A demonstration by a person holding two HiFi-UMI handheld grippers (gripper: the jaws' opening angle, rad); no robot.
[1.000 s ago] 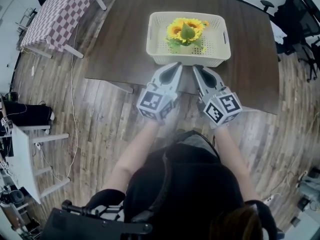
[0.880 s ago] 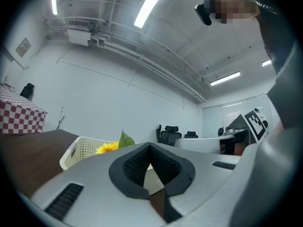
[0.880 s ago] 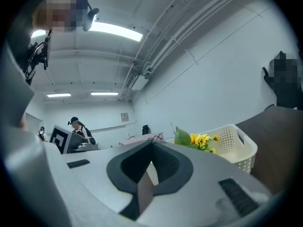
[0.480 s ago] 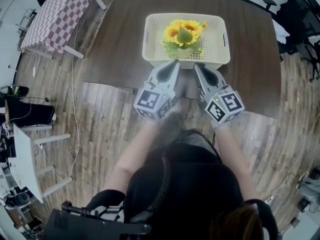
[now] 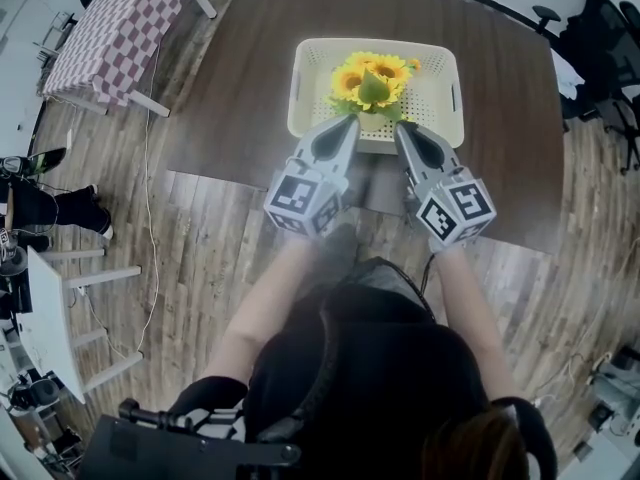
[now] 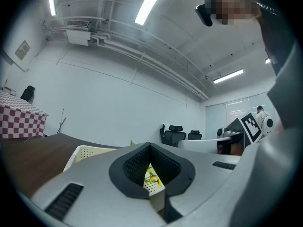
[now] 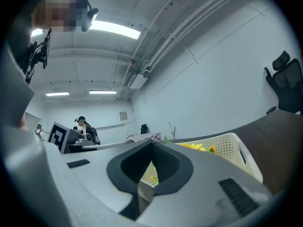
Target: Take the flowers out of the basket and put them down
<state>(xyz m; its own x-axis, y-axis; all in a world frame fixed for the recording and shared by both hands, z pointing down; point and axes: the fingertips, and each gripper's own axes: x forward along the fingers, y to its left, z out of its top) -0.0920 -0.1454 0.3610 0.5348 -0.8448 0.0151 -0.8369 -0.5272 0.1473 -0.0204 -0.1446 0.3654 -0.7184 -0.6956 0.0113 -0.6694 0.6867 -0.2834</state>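
A bunch of yellow sunflowers (image 5: pixel 372 79) with green leaves lies in a cream plastic basket (image 5: pixel 437 108) on a dark wooden table (image 5: pixel 250 88). My left gripper (image 5: pixel 347 124) is shut and empty, its tip just over the basket's near rim, left of the flowers. Shut and empty too, my right gripper (image 5: pixel 403 128) has its tip at the near rim, right of the flowers. The left gripper view shows the basket (image 6: pixel 87 152) past the closed jaws. In the right gripper view the flowers (image 7: pixel 196 147) and the basket (image 7: pixel 232 148) lie just ahead.
A table with a red checked cloth (image 5: pixel 115 30) stands at the far left. Office chairs (image 5: pixel 595 38) are at the right. White furniture (image 5: pixel 45 318) and cables lie on the wooden floor at the left. A person (image 7: pixel 87 129) stands far off in the right gripper view.
Both grippers have moved forward from the table's near edge to the basket's near rim, side by side. Their jaws stayed shut.
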